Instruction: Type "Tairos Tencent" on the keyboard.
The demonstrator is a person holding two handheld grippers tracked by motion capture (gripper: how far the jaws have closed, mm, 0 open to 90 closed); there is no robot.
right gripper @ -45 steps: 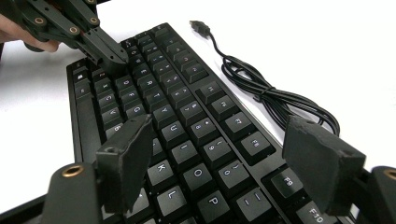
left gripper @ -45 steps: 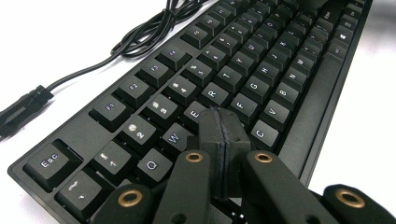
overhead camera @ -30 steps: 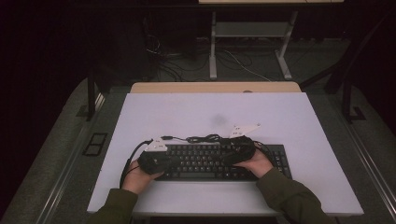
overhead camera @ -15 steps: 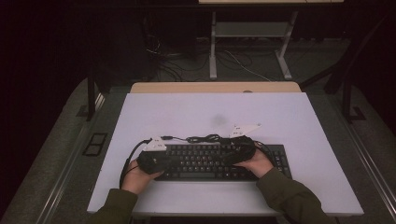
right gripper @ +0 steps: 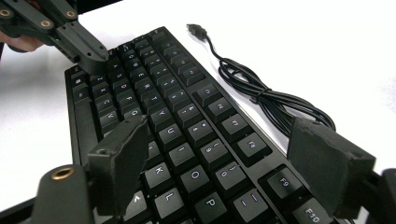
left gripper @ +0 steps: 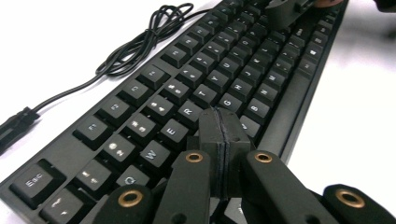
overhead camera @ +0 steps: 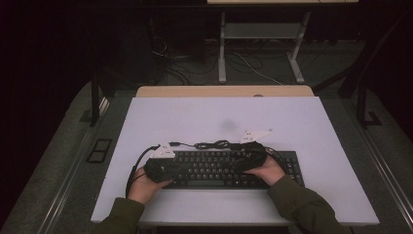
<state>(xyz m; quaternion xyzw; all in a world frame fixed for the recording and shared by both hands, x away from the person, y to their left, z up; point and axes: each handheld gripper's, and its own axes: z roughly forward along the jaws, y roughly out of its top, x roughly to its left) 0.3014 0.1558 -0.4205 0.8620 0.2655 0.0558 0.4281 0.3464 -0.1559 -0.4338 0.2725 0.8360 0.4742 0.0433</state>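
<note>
Black pads of the left gripper (left gripper: 225,140) are pressed flat together with nothing between them, their tips hovering low over the keyboard (left gripper: 196,98) near the R, T and F keys; whether they touch a key I cannot tell. In the right gripper view the left gripper (right gripper: 86,53) shows far off above the keys at the board's end.

Spread wide, the fingers of the right gripper (right gripper: 219,163) stand one at each side, and they have just been opening further. Nothing is pinched: the keys around U, I, O and K lie below the gap, with the function row under the far pad. In the left gripper view, the right gripper (left gripper: 289,11) sits over the far end of the keyboard.

From above, the left gripper (overhead camera: 163,168) lies over the keyboard's (overhead camera: 214,170) left end and the right gripper (overhead camera: 251,156) over its right half, each held in a hand with a green sleeve.

The keyboard lies flat near the front edge of the white table (overhead camera: 219,122). Its cable (overhead camera: 214,144) is bundled in loops just behind it, the plug (right gripper: 196,30) lying loose on the table.
</note>
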